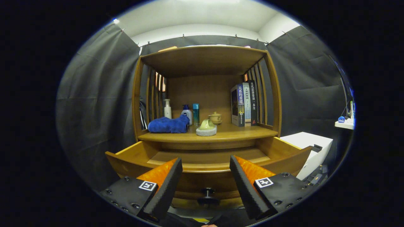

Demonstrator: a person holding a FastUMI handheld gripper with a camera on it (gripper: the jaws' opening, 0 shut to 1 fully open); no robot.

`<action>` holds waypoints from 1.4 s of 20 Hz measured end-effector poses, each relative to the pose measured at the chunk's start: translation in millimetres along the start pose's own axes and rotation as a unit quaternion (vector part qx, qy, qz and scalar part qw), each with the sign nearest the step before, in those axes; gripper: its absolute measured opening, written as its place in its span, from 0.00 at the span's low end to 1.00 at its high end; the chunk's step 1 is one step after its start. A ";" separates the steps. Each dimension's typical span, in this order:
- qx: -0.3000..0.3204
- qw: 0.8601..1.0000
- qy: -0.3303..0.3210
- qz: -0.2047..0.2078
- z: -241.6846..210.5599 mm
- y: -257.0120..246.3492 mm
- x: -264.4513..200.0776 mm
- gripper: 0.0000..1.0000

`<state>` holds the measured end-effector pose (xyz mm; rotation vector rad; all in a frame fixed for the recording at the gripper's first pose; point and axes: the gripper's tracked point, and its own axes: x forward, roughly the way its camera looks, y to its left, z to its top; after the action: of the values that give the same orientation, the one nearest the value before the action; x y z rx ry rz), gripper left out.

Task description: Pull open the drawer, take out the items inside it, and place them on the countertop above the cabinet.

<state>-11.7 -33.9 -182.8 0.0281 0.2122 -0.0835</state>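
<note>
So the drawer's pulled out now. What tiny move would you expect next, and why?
Probably tipping the open gripper forward over the drawer to look inside. The drawer is already out, the fingers grip nothing, and the knob sits between them. Only bare drawer floor shows; the front part is hidden behind the drawer's front.

The gripper (205, 170) has its fingers spread wide with nothing between them, just above the front wall of the open drawer (206, 167). The drawer's floor beyond them lies bare, so there is room to dip in, though the countertop (240, 134) overhangs its back part. On the countertop the middle front is taken by a pale sponge (206, 128), with a blue towel (169, 125) to one side, bottles (187, 113) and a small pot (216, 118) behind, and books (244, 102) at the other side. A free strip lies in front of the books. The knob (207, 191) juts out below the fingers.
</note>
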 end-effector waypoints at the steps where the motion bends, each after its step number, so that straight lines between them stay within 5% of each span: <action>1: -0.002 1.000 0.004 -0.001 -5.3 -0.9 0.3 0.98; 12: -0.028 0.999 0.000 -0.026 -29.6 -4.0 10.5 0.97; 17: 0.045 0.993 0.110 -0.025 -99.2 -9.3 9.8 0.97; 19: 0.074 0.991 0.108 -0.021 -96.3 -9.6 15.8 0.98; 28: 0.029 0.995 0.098 -0.023 -88.9 -13.8 38.7 0.97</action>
<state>6.2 -47.5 -278.1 0.0886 0.4058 -0.1329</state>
